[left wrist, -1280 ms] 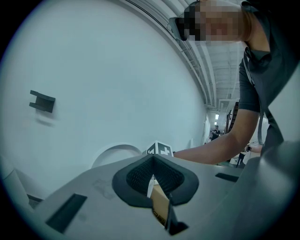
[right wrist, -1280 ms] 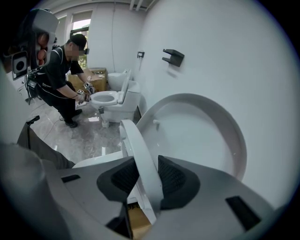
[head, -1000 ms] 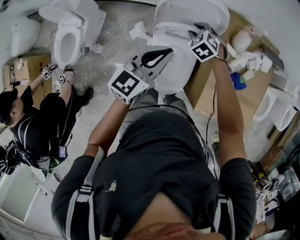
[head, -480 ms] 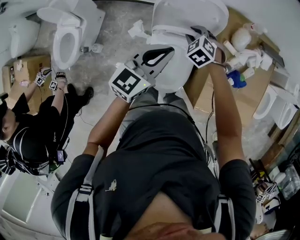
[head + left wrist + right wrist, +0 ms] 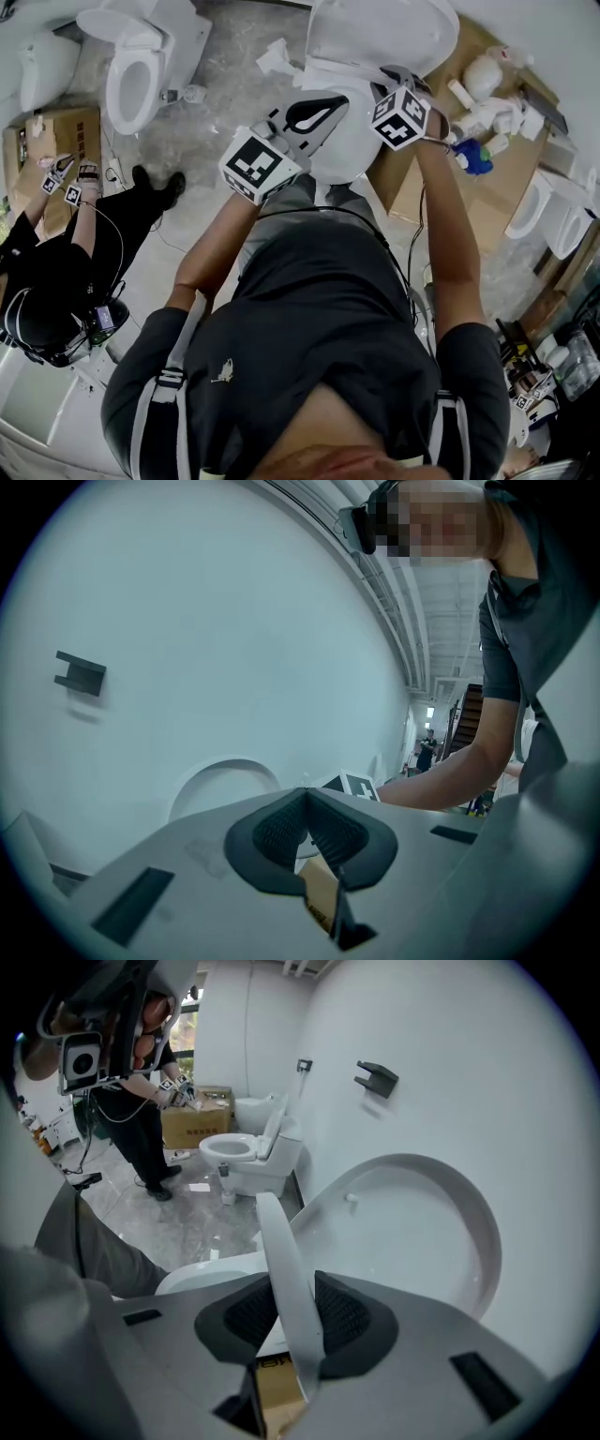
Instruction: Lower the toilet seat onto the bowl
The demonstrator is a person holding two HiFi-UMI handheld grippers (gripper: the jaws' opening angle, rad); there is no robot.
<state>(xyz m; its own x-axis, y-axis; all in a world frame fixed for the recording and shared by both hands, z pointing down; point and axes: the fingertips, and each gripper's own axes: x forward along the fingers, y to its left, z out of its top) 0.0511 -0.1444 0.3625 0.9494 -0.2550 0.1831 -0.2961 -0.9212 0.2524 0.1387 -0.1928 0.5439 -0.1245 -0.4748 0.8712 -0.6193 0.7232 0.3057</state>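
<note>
The right tongs pinch the seat by its thin white edge, with a dark ribbed pad pressed on either side of it. The seat is partly up: it rises at a slant out of the tongs, clear of the bowl below and apart from the lid, which stands open behind it near the white wall. In the head view the right tongs' marker cube sits at the right side of the toilet, between the raised lid and the bowl, at the end of the person's outstretched right arm.

The left tongs are pressed together at the tips and hold nothing. They face the wall, where a small dark bracket is fixed. In the head view the left tongs hang over the near left part of the bowl; whether they touch it cannot be told.

A second toilet stands further off on the grey floor with its lid up. Near it another person in dark clothes holds a pair of marker-cube tongs by a cardboard box
</note>
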